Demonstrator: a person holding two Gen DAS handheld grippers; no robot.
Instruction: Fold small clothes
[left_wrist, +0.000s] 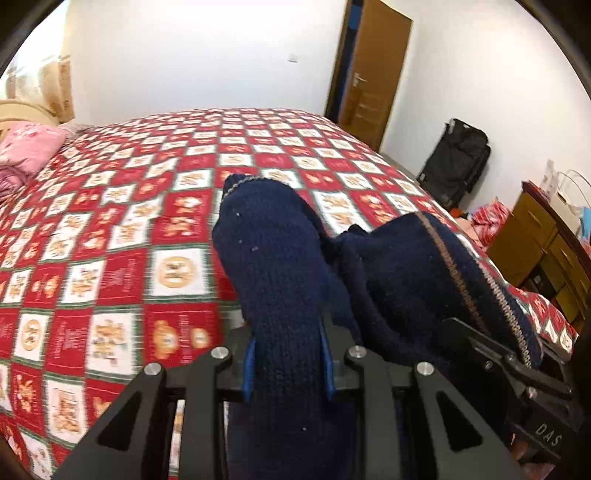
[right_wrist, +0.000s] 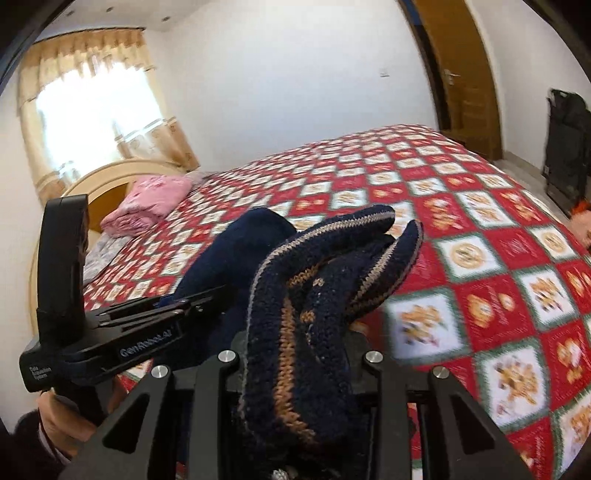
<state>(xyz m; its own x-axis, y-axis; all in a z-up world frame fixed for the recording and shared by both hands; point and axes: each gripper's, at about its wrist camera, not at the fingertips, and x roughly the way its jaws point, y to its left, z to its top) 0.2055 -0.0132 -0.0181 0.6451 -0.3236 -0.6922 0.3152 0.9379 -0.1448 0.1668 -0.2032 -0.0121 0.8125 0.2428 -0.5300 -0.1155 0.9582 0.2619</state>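
Navy knitted garment (left_wrist: 280, 280) pinched in left tool (left_wrist: 290, 363), right tool (right_wrist: 295, 373) alike, above bed (left_wrist: 122, 229)

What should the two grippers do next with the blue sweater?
Probably lower it flat onto the bedspread. Both the left gripper and the right gripper pinch the sweater bunched up above the bed, so it can't be folded yet.

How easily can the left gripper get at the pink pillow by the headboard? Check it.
Probably not as things stand. The left gripper has its jaws shut on the navy knitted garment, and the pink pillow lies far across the bedspread. Nothing blocks the path, but the garment must go first.
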